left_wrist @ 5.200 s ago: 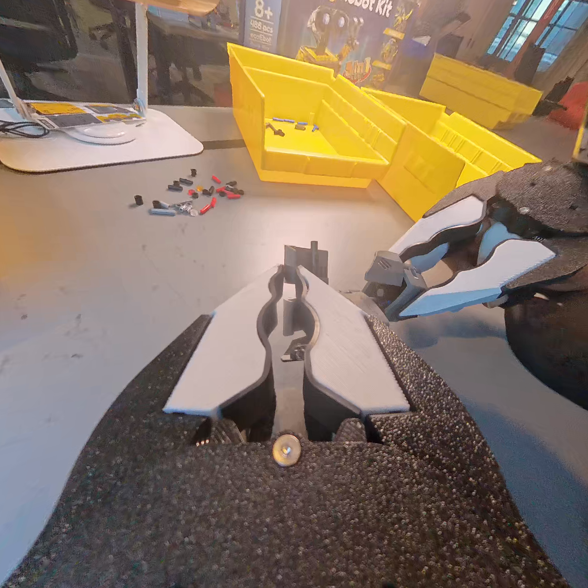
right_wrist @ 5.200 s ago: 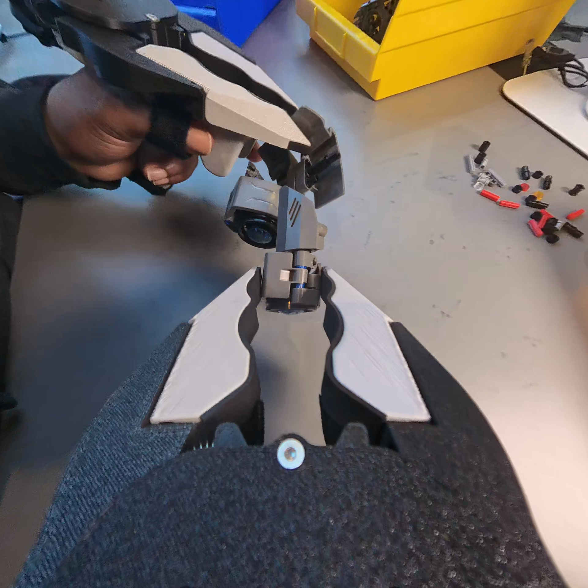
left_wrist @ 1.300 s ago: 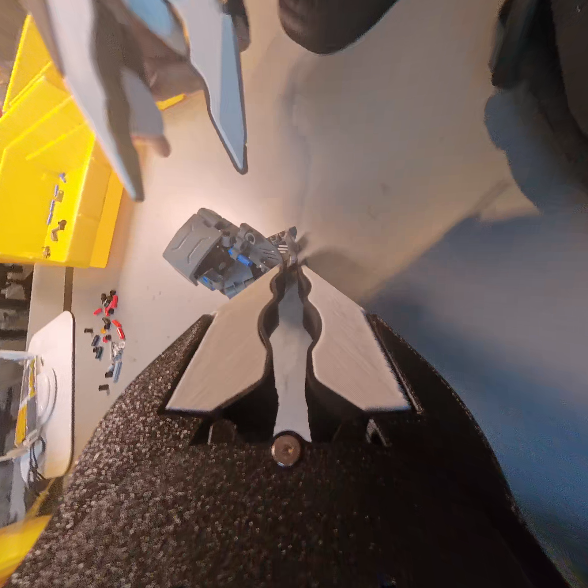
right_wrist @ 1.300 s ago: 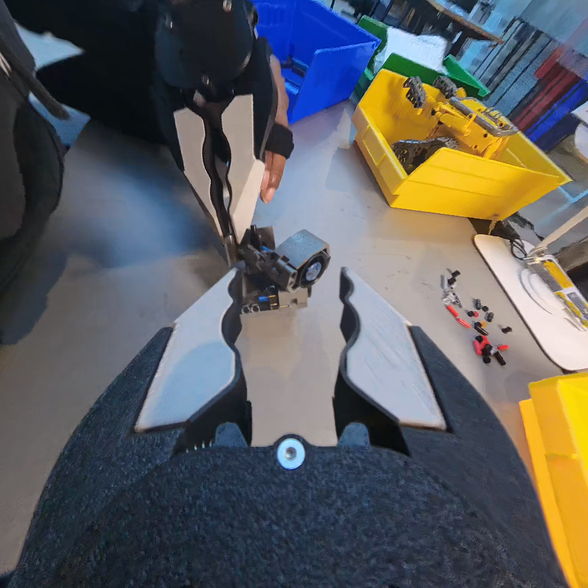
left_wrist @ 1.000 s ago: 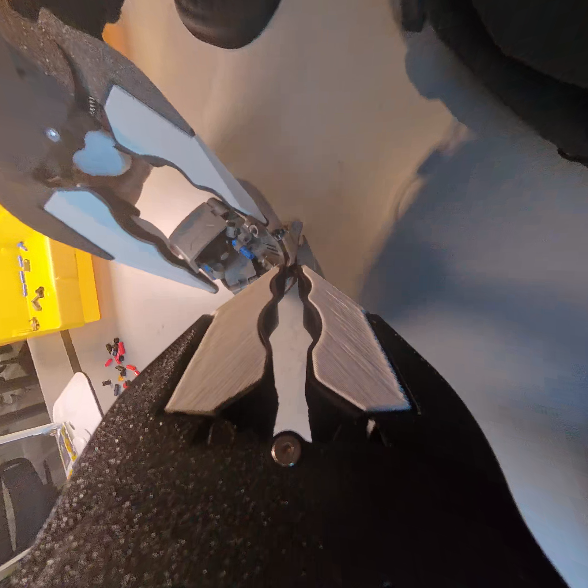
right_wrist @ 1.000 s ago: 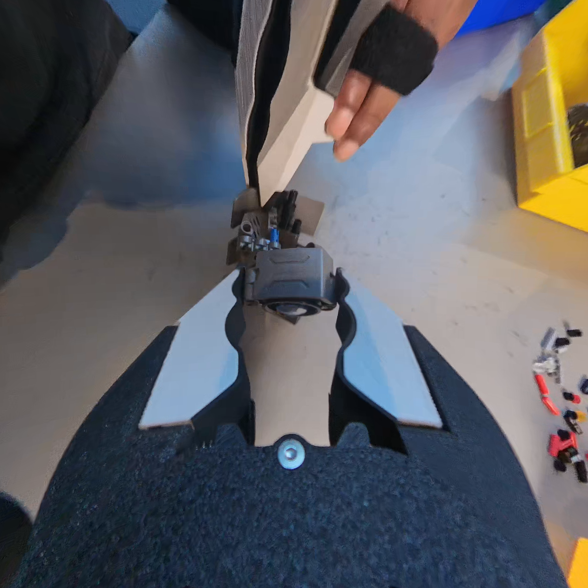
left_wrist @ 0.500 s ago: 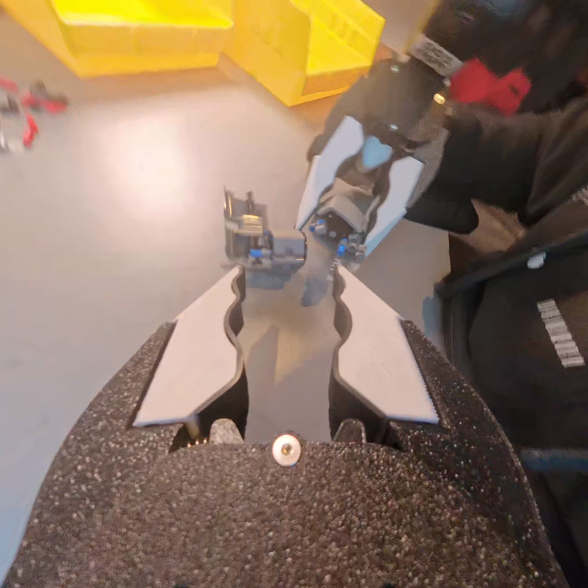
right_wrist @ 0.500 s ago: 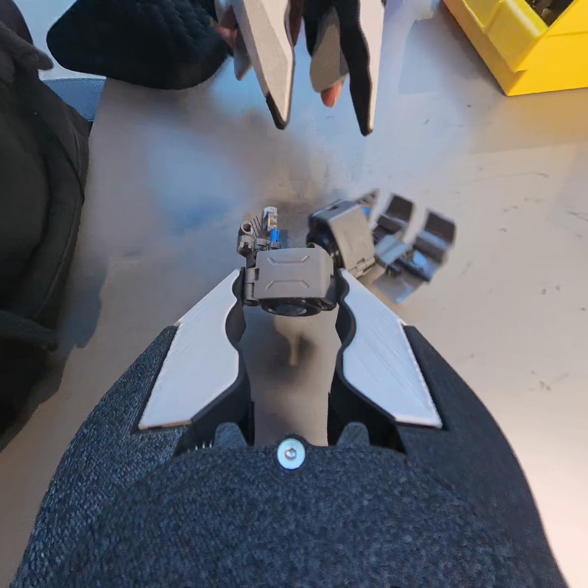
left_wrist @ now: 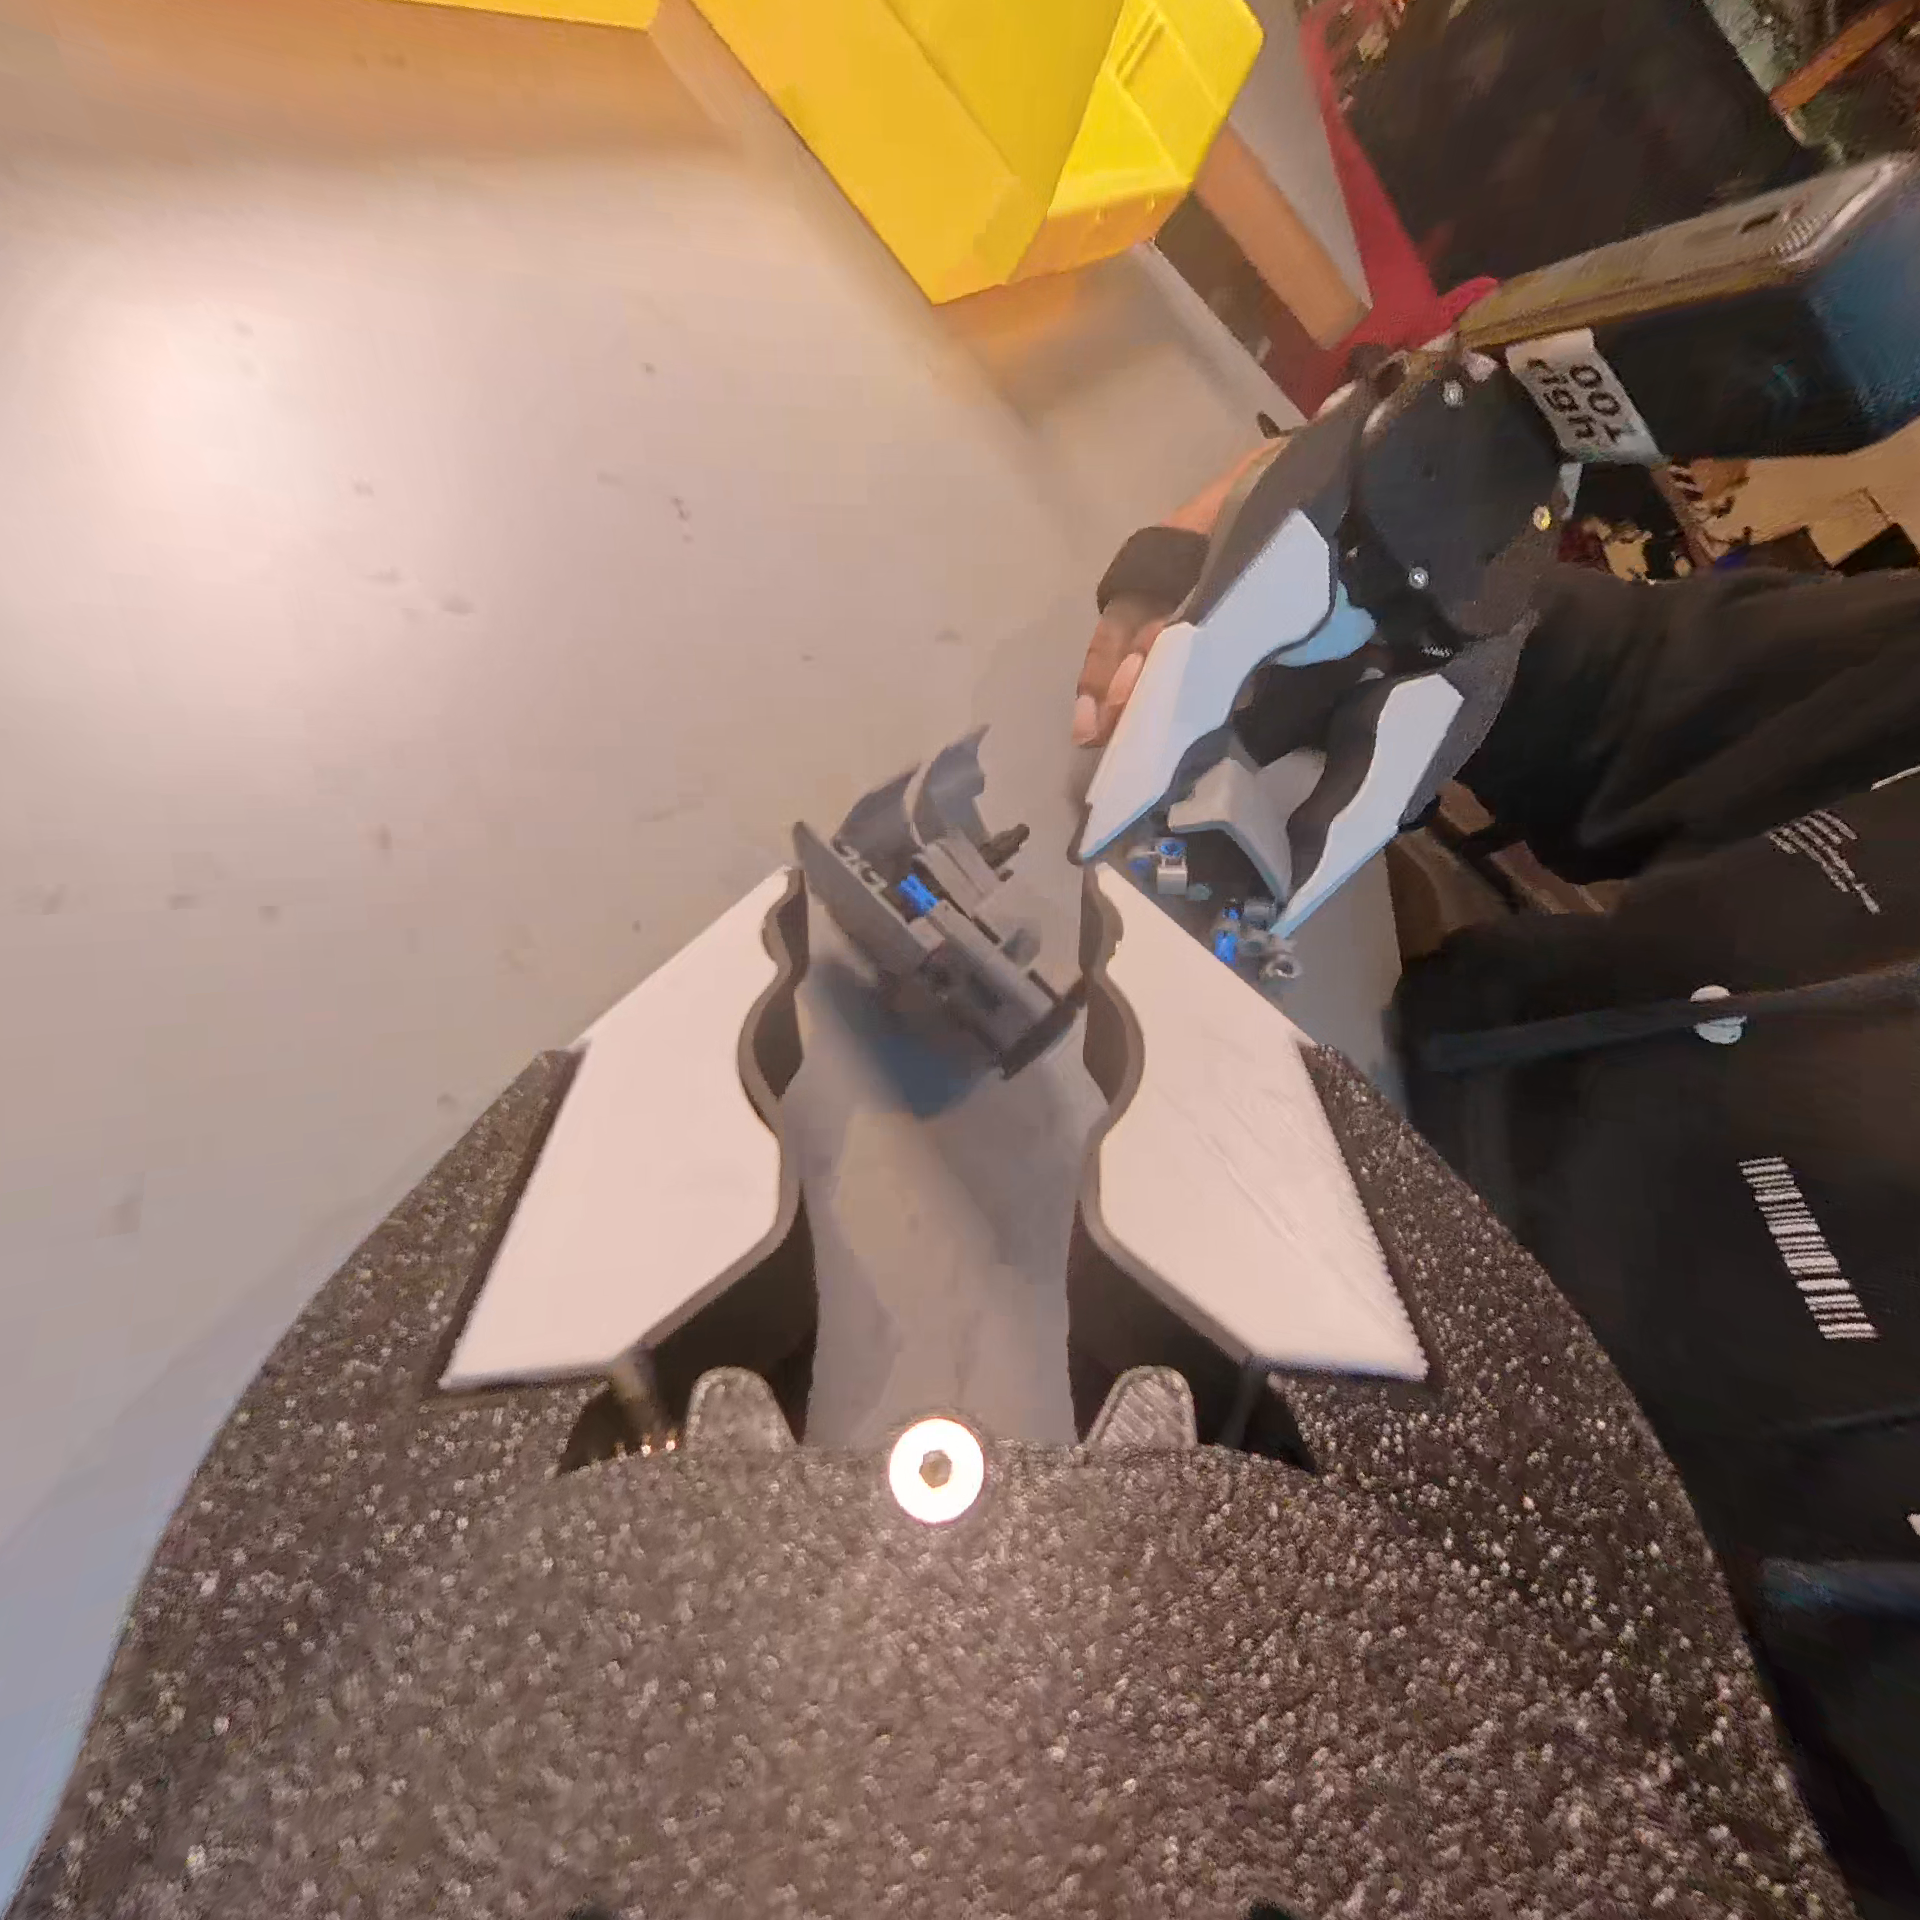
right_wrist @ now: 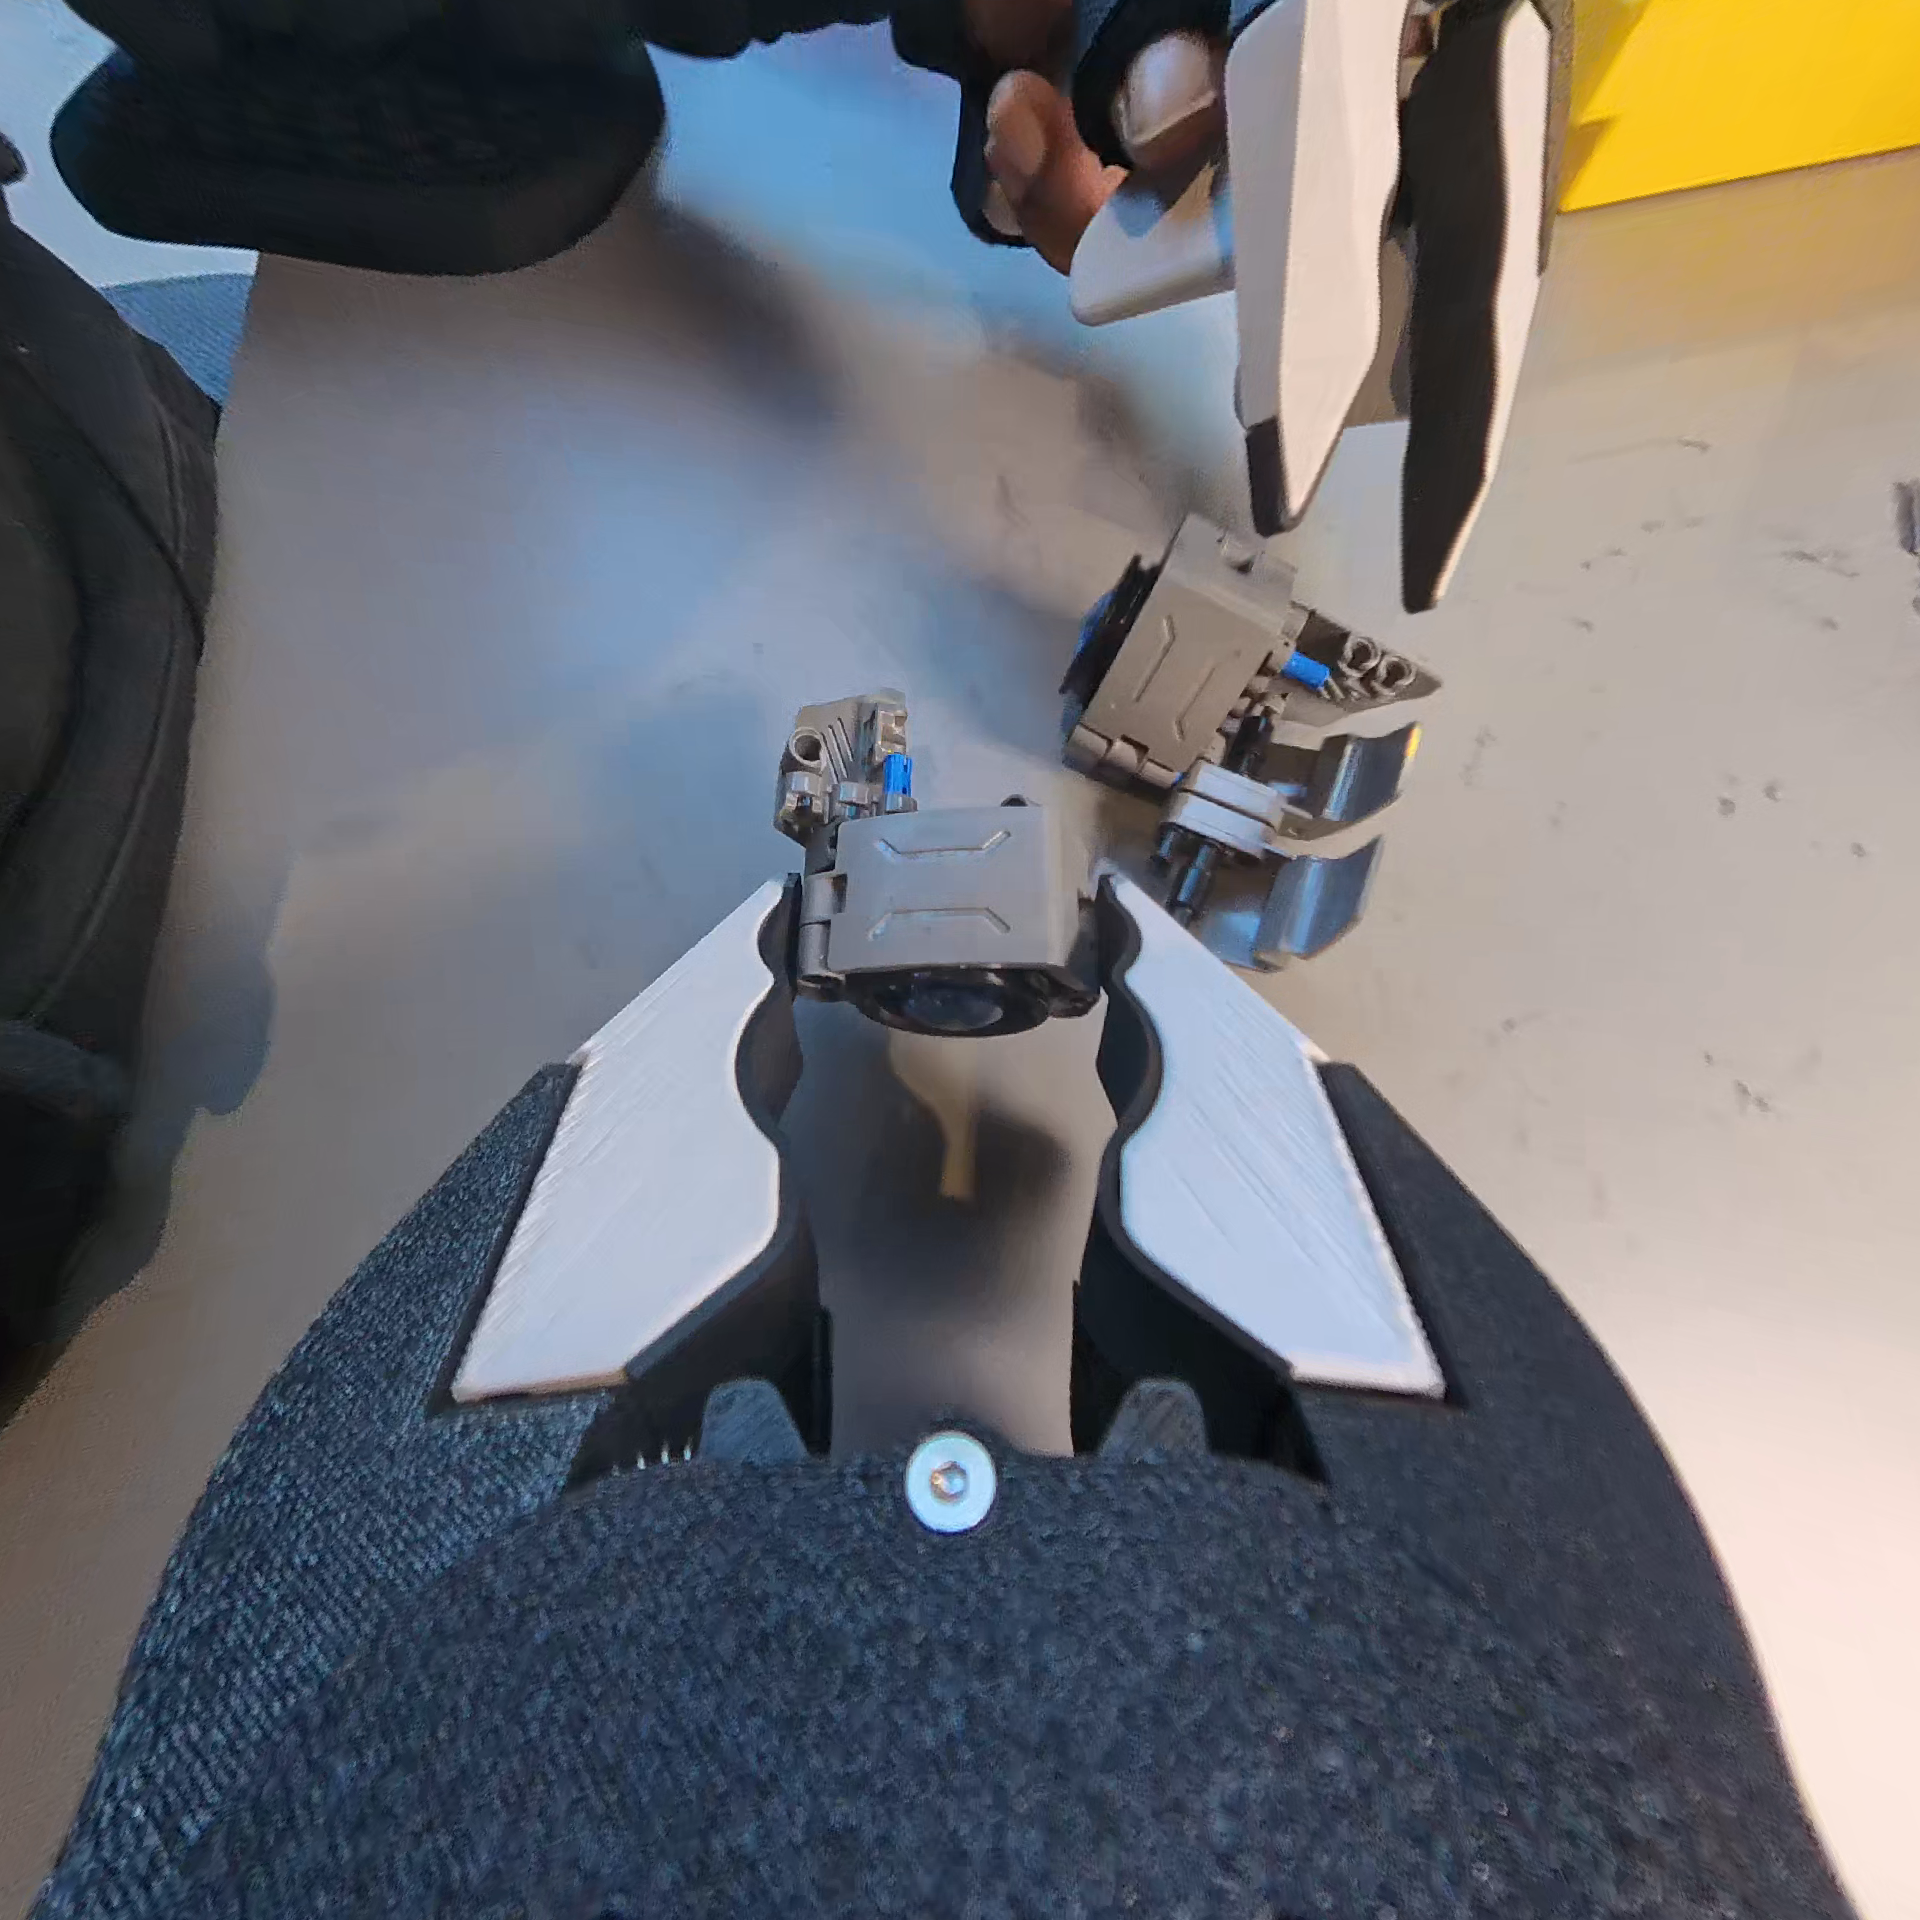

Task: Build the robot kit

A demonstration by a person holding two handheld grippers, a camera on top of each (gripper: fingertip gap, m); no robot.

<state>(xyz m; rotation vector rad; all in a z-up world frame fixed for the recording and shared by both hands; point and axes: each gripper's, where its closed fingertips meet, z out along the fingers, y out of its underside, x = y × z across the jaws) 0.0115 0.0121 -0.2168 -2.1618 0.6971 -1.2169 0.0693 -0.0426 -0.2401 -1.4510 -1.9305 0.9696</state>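
Yellow bins (left_wrist: 977,135) behind; grey brick assembly (right_wrist: 1236,727) beside right tool (right_wrist: 940,894).

motion blur smears the grey brick assembly (left_wrist: 940,951) between the left gripper's fingers (left_wrist: 665,1153). at two o'clock, the right gripper (left_wrist: 1184,894) hides most of its own brick piece (left_wrist: 1236,821). yellow bins (left_wrist: 997,125) run off the twelve o'clock edge.

We see one block (right_wrist: 940,904) between the right gripper's (right_wrist: 940,894) fingers, above the table (right_wrist: 520,623); another block (right_wrist: 1226,717) lies right of it, under the left gripper (right_wrist: 1351,540)
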